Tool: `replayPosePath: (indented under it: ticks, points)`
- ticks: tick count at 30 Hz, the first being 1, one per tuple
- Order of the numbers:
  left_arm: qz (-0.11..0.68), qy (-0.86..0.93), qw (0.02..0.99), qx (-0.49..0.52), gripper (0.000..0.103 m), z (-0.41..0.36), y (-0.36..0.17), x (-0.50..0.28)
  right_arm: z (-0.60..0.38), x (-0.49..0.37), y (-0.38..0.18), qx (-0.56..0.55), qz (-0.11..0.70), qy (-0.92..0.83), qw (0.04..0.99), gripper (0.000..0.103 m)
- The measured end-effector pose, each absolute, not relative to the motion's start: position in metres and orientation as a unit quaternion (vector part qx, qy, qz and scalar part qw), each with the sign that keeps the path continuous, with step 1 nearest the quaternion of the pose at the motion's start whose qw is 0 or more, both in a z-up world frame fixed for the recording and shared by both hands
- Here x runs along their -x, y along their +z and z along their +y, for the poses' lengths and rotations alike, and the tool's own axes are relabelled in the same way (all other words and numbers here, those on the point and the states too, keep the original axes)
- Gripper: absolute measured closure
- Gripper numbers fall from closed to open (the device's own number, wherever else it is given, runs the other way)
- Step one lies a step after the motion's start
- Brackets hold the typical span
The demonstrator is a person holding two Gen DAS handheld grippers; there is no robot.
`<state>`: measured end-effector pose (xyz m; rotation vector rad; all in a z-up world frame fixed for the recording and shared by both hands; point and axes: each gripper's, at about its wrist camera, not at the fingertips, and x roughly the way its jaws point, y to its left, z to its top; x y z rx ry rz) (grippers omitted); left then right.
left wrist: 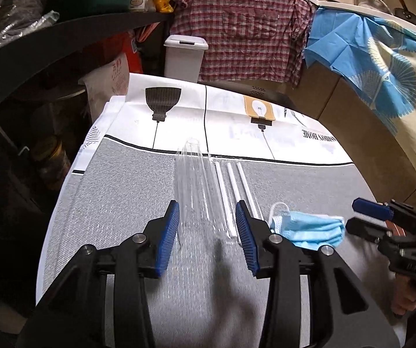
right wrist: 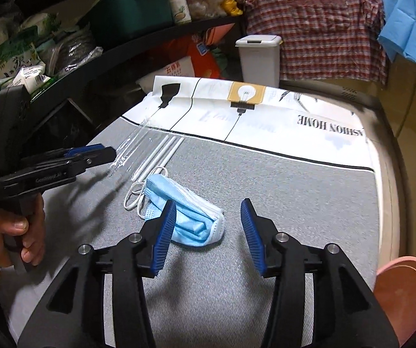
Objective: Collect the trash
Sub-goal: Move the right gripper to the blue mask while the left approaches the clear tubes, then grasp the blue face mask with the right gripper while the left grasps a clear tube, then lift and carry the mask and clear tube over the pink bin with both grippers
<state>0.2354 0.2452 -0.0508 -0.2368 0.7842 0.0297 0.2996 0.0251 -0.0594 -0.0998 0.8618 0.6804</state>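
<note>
A lived-in home: a checked shirt (left wrist: 245,26) hangs drying, shelves (right wrist: 115,43) hold groceries, and a small lidded bin (left wrist: 184,58) stands nearby.

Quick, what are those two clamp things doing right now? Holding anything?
Left hand-held gripper: open, holding nothing, clear plastic wrapper ahead.
Right hand-held gripper: open, holding nothing, blue face mask ahead.

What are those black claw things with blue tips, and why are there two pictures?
Each claw is a hand-held gripper that a person squeezes. A camera sits on each one, so you get two pictures. One looks out from the left hand-held gripper, the other from the right hand-held gripper. On the grey tablecloth lie a clear plastic wrapper, three white straws and a folded blue face mask. A white bin stands behind the table. Both claws are open and hold nothing.
</note>
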Motion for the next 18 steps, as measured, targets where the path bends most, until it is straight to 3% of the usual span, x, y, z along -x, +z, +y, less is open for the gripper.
replayPosePath:
  ticks: [9,11,13,15,18]
  points:
    - [0.403,0.021,0.908,0.110,0.064,0.243,-0.062,-0.246,0.039,-0.303,-0.075,0.079,0.434,0.331,0.834,0.055]
    - [0.406,0.016,0.908,0.107,0.074,0.241,-0.062,-0.247,0.041,-0.302,-0.077,0.090,0.437,0.330,0.832,0.057]
    - [0.409,0.013,0.907,0.102,0.091,0.240,-0.062,-0.247,0.042,-0.301,-0.079,0.100,0.439,0.329,0.830,0.069]
    - [0.411,0.015,0.906,0.097,0.098,0.239,-0.062,-0.246,0.042,-0.299,-0.080,0.103,0.439,0.327,0.830,0.075]
    - [0.411,0.019,0.906,0.095,0.101,0.239,-0.061,-0.244,0.039,-0.298,-0.077,0.107,0.440,0.328,0.829,0.083]
